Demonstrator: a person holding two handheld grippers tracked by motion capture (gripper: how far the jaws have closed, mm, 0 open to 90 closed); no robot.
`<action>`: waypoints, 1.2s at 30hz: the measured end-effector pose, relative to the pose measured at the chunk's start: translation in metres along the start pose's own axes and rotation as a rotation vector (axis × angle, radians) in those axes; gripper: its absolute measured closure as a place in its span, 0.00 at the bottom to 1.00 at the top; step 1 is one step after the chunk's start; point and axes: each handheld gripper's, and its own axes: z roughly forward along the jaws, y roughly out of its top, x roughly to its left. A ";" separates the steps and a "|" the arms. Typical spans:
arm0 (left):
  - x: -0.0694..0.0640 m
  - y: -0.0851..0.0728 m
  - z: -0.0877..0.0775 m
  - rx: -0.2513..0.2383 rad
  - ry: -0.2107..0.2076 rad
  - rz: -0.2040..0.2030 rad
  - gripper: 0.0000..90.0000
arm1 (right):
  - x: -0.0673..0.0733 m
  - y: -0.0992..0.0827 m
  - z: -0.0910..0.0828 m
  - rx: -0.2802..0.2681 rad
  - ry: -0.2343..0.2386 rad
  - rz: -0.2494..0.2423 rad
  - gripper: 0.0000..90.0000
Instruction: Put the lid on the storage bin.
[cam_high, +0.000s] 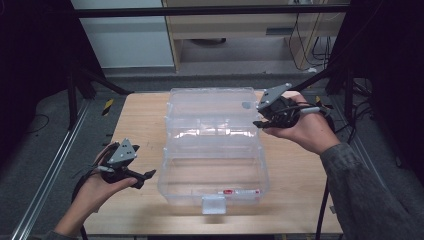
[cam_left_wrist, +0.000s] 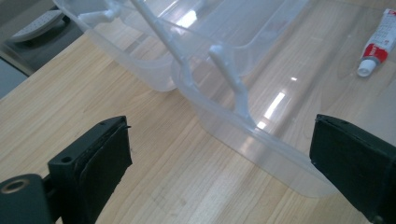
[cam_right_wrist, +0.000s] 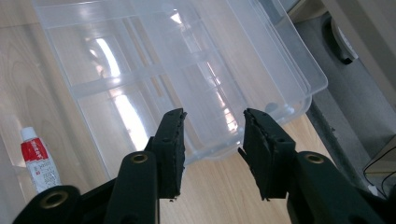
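Box: clear plastic organiser box lay open mid-table, tube inside.
Left gripper: wide apart, empty, left of box.
Right gripper: partly parted, empty, at far right.

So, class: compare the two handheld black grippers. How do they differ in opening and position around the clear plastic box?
The left gripper is wide open; the right gripper is open more narrowly. The left gripper sits beside the clear plastic box's near left side; the right gripper is at its far right edge. Both are black, handheld and holding nothing.
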 end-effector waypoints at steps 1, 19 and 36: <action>-0.001 0.001 0.000 -0.001 -0.001 0.008 0.05 | 0.000 0.004 0.002 0.007 0.010 -0.017 0.66; -0.034 0.027 0.006 -0.026 -0.099 0.100 0.06 | 0.000 0.029 0.058 0.133 0.125 -0.168 0.73; -0.052 0.039 0.025 0.020 -0.186 0.167 0.06 | 0.001 0.032 0.071 0.180 0.179 -0.255 0.87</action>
